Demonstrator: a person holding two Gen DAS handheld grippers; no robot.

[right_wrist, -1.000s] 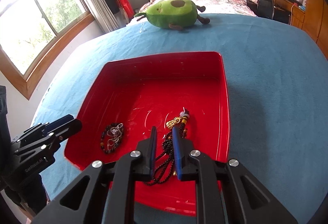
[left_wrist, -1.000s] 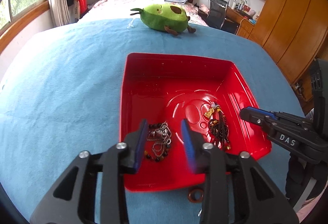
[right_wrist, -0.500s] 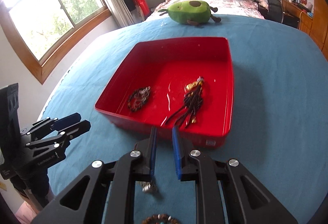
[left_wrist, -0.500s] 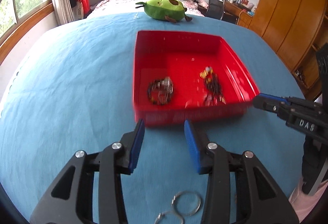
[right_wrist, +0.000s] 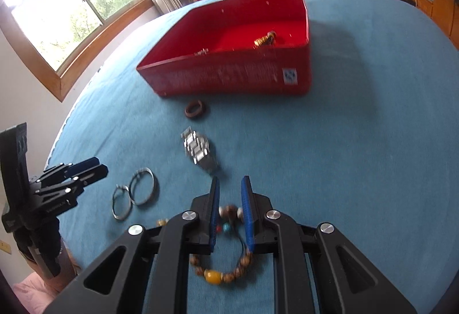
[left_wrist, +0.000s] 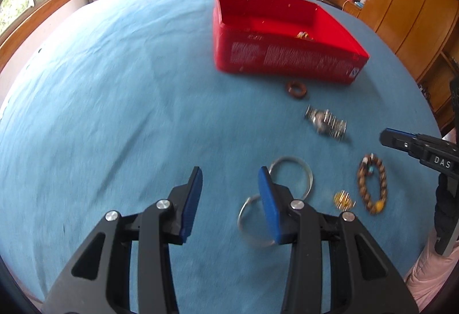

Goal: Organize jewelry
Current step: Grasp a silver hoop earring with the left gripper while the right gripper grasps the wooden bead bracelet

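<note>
Left gripper (left_wrist: 229, 196) open and empty beside two silver bangles (left_wrist: 292, 179); right gripper (right_wrist: 231, 210) nearly closed, holding nothing, above the bead bracelet (right_wrist: 226, 271). Remaining jewelry lies on the blue cloth (left_wrist: 114, 113), short of the red tray (left_wrist: 287, 55). Thin bangles may slip flat from the pads, and narrow jaws could push the beads instead of catching them.

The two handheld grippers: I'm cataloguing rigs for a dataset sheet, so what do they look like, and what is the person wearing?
Both the left gripper and the right gripper have matte black frames with triangular cut-outs, round silver bolt heads and flat blue finger pads. The right one carries white "DAS" lettering on its side. No cables show. The person's clothing is pale pink where it is visible at the frame edges.
</note>
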